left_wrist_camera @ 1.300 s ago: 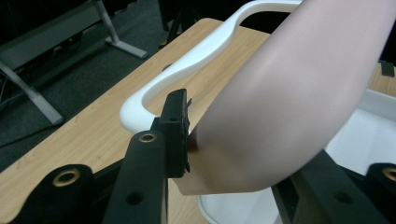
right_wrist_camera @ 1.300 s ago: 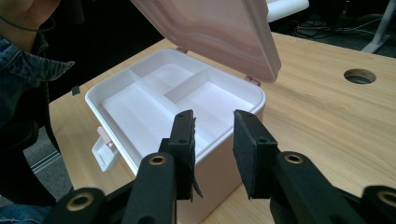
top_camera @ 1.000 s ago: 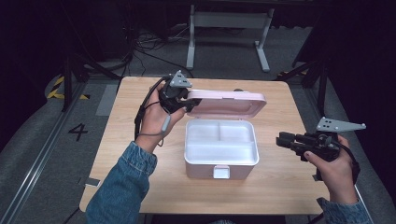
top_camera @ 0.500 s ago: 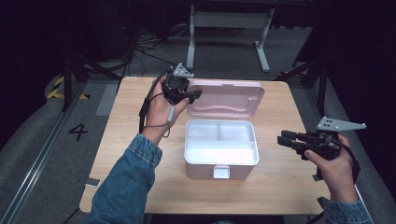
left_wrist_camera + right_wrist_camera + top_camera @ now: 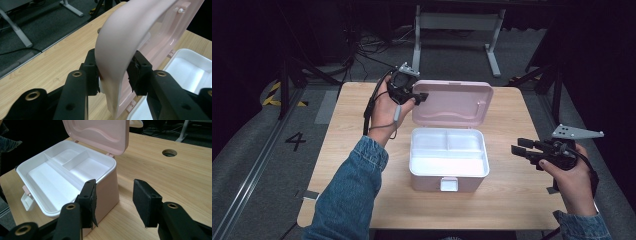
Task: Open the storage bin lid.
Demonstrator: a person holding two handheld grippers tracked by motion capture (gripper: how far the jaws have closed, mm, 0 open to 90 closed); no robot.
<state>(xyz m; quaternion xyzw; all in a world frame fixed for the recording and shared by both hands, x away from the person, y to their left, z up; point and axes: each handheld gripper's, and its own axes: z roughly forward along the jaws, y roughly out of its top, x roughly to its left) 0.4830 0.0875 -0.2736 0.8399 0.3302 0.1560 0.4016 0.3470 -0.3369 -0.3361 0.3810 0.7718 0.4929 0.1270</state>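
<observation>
L gripper (image 5: 421, 96) is clamped on the far-left edge of the pink lid (image 5: 452, 102), propping it upright so the white box (image 5: 449, 159) at mid-table stays open, while R gripper (image 5: 518, 146), jaws just widening w/ nothing between, waits near the box's right side.

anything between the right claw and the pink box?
Nothing: bare wooden table separates the right claw from the pink plastic box with white tray, seen in the high view.

lid (image 5: 117, 50) cut off at top edge, near rim blurred
</observation>
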